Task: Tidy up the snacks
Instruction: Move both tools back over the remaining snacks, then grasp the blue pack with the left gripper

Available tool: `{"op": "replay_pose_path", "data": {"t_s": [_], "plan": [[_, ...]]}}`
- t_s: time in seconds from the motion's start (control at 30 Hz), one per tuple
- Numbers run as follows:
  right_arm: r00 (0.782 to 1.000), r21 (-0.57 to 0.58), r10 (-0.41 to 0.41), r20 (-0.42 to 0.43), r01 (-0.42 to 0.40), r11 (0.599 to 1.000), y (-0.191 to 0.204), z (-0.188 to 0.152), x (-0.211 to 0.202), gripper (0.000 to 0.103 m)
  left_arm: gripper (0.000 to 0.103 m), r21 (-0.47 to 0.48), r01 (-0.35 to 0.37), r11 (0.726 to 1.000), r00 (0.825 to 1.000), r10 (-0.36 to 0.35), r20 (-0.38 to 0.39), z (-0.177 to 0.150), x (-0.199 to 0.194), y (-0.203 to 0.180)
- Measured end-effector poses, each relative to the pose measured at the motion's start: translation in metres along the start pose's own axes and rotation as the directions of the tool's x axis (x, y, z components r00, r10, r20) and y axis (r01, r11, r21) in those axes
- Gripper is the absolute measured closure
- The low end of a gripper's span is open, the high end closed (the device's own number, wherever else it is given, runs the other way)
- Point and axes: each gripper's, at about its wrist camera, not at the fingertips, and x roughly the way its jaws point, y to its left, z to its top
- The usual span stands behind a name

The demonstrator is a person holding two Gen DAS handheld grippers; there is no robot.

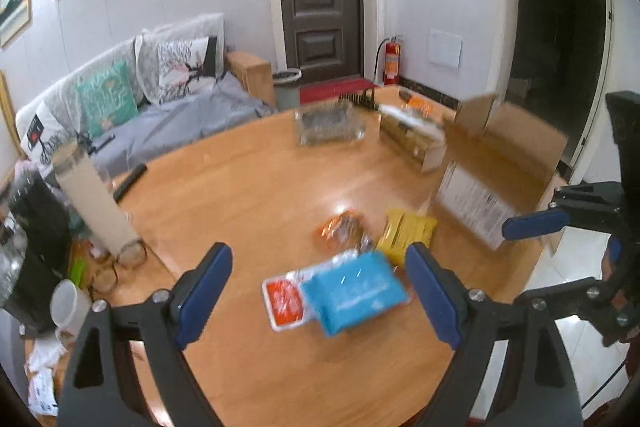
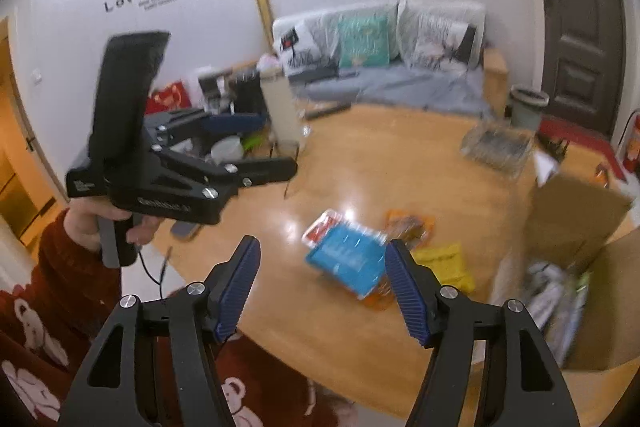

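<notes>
Both grippers hover above the round wooden table (image 1: 248,187), aimed down at a small heap of snack packs. The left gripper (image 1: 320,291) has its blue ribbed pads spread wide with nothing between them; the right gripper (image 2: 320,287) stands about half open, also empty.

The step in hand looks like a reach for the first pack. The blue pack (image 1: 354,291), low centre in the left view, lies on top, overlapping a red-and-white pack (image 1: 282,301); taking it first would avoid dragging the others. It looks flat and glossy, so a grip across a short edge or a puffed corner should hold better than one on the slick face.

Behind it lie an orange pack (image 1: 342,229), crinkled and shiny, and a yellow pack (image 1: 406,233), soft and pillowy. The open cardboard box (image 2: 600,267) at the right edge of the right view already holds some pale bags and seems the likely place for them.
</notes>
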Motion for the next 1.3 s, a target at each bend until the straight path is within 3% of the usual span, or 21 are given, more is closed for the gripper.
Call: {"op": "replay_pose_path", "data": {"t_s": [0.13, 0.3, 0.4, 0.53, 0.67, 0.77, 0.87, 0.93, 1.07, 1.17, 1.23, 1.3], "plan": [[0.998, 0.078, -0.041, -0.055, 0.045, 0.996, -0.012, -0.026, 0.042, 0.039, 0.017, 0.003, 0.018, 1.000, 0.999, -0.018, -0.043, -0.024, 0.034, 0.008], [0.987, 0.124, -0.128, -0.100, 0.140, 0.982, -0.036, -0.056, 0.078, 0.039, 0.017, 0.112, 0.142, 0.983, 0.988, -0.133, -0.083, -0.032, 0.077, -0.011], [0.985, 0.169, -0.111, -0.130, 0.132, 0.977, -0.051, -0.065, 0.087, 0.039, 0.016, 0.139, 0.185, 0.973, 0.979, -0.170, -0.115, -0.023, 0.102, -0.020], [0.980, 0.170, -0.126, -0.154, 0.152, 0.974, -0.065, -0.073, 0.094, 0.039, 0.017, 0.110, 0.297, 0.949, 0.946, -0.277, -0.167, -0.012, 0.133, -0.024], [0.978, 0.169, -0.128, -0.165, 0.156, 0.973, -0.071, -0.077, 0.097, 0.039, 0.017, 0.112, 0.407, 0.907, 0.893, -0.369, -0.256, -0.012, 0.152, -0.031], [0.979, 0.173, -0.122, -0.165, 0.151, 0.973, -0.074, -0.077, 0.098, 0.039, 0.016, 0.135, 0.421, 0.897, 0.886, -0.375, -0.272, -0.017, 0.149, -0.033], [0.979, 0.175, -0.116, -0.169, 0.146, 0.974, -0.076, -0.079, 0.101, 0.039, 0.016, 0.126, 0.450, 0.884, 0.868, -0.399, -0.295, -0.025, 0.142, -0.033], [0.979, 0.186, -0.108, -0.171, 0.140, 0.973, -0.075, -0.080, 0.102, 0.039, 0.016, 0.144, 0.445, 0.884, 0.867, -0.386, -0.314, -0.034, 0.136, -0.037], [0.979, 0.197, -0.109, -0.171, 0.142, 0.970, -0.074, -0.080, 0.102, 0.039, 0.016, 0.199, 0.416, 0.887, 0.882, -0.340, -0.325, -0.052, 0.126, -0.045], [0.980, 0.202, -0.108, -0.169, 0.142, 0.969, -0.073, -0.079, 0.102, 0.039, 0.018, 0.172, 0.402, 0.899, 0.888, -0.337, -0.313, -0.063, 0.121, -0.044], [0.979, 0.202, -0.112, -0.168, 0.146, 0.969, -0.072, -0.079, 0.103, 0.039, 0.036, 0.150, 0.364, 0.919, 0.903, -0.310, -0.296, -0.068, 0.118, -0.039], [0.980, 0.205, -0.109, -0.168, 0.143, 0.968, -0.071, -0.078, 0.104, 0.039, 0.037, 0.116, 0.346, 0.931, 0.910, -0.303, -0.284, -0.071, 0.113, -0.033]]}}
